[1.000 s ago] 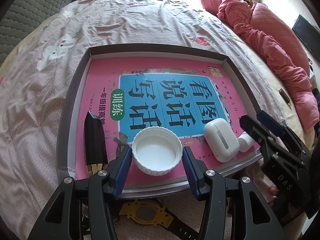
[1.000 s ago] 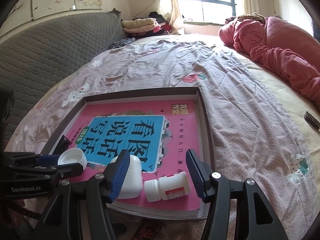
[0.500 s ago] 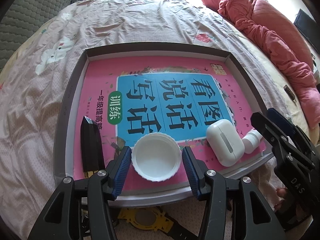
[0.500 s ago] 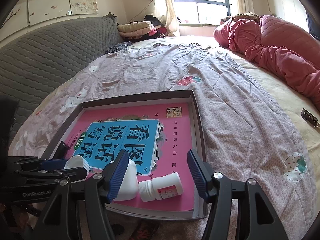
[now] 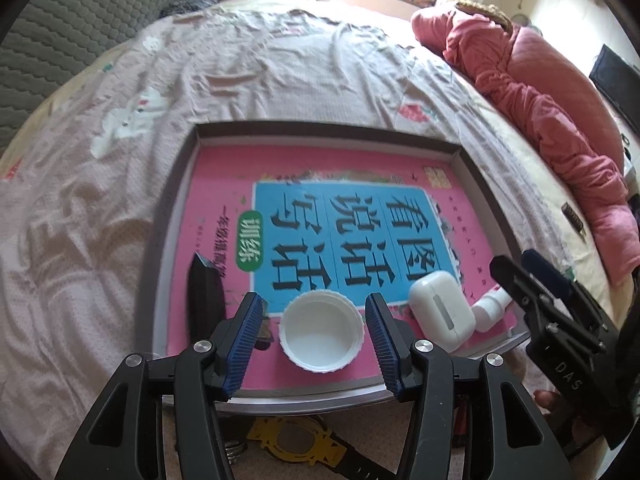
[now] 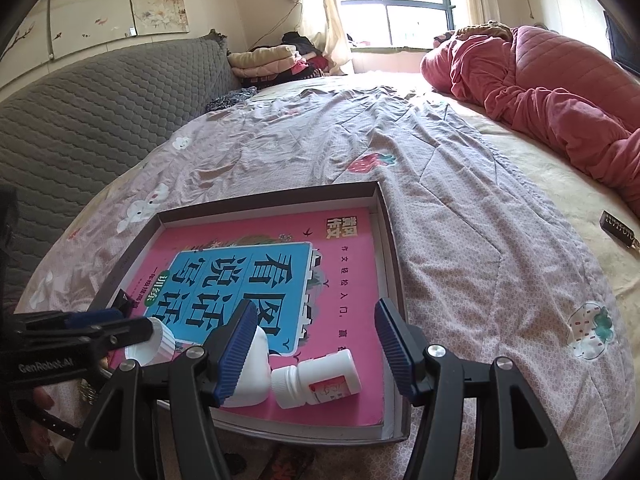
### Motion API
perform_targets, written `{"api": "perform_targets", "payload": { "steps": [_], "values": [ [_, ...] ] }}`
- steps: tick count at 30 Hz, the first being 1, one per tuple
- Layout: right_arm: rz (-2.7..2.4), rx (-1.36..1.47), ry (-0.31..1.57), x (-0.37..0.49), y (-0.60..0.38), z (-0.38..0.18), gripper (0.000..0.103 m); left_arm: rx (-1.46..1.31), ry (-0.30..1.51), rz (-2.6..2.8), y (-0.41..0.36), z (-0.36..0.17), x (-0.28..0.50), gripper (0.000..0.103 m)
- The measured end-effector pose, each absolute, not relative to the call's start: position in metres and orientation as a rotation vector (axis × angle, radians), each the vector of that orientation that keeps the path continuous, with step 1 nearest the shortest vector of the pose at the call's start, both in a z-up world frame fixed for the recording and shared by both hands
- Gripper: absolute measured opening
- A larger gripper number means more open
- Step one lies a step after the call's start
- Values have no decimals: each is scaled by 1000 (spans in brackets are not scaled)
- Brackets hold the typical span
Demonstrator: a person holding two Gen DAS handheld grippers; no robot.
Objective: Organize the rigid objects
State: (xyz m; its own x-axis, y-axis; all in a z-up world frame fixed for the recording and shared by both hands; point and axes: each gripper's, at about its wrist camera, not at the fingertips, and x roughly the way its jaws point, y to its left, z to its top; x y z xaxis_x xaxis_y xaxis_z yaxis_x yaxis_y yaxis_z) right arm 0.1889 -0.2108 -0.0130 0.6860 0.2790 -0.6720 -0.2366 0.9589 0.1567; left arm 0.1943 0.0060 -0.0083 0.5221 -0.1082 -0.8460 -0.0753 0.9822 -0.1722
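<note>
A grey tray [image 5: 168, 216] on the bed holds a pink and blue book. On the book's near edge lies a white cap [image 5: 322, 332], open side up, between the fingers of my left gripper [image 5: 312, 320]. Those jaws are opening, and gaps show on both sides of the cap. A black object [image 5: 206, 300] lies left of it, a white earbud case [image 5: 440, 312] to its right. My right gripper [image 6: 314, 320] is open above a white pill bottle [image 6: 320, 378] lying on its side. The earbud case [image 6: 252, 372] sits behind its left finger.
A yellow and black watch [image 5: 292, 440] lies just below the tray's near edge. A pink quilt [image 5: 560, 120] is heaped along the right of the bed. A small dark item [image 6: 618, 230] lies on the sheet far right. A grey padded headboard [image 6: 100, 100] runs along the left.
The left wrist view has tilted up a little, so more of the bed shows. The left fingers stand slightly further from the cap. The cap, case and bottle have not moved.
</note>
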Motion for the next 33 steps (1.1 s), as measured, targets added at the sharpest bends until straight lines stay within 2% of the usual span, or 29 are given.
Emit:
{"api": "perform_targets", "payload": {
  "steps": [7, 18, 24, 33],
  "values": [
    [288, 71, 742, 187, -211, -9, 64, -222, 941, 28, 19, 16, 177, 61],
    [326, 95, 680, 179, -213, 8, 65, -256, 884, 113, 47, 37, 137, 62],
    [343, 107, 646, 175, -218, 16, 70, -277, 874, 156, 61, 44, 112, 62],
    [355, 74, 570, 152, -217, 28, 71, -285, 869, 158, 67, 53, 85, 62]
  ]
}}
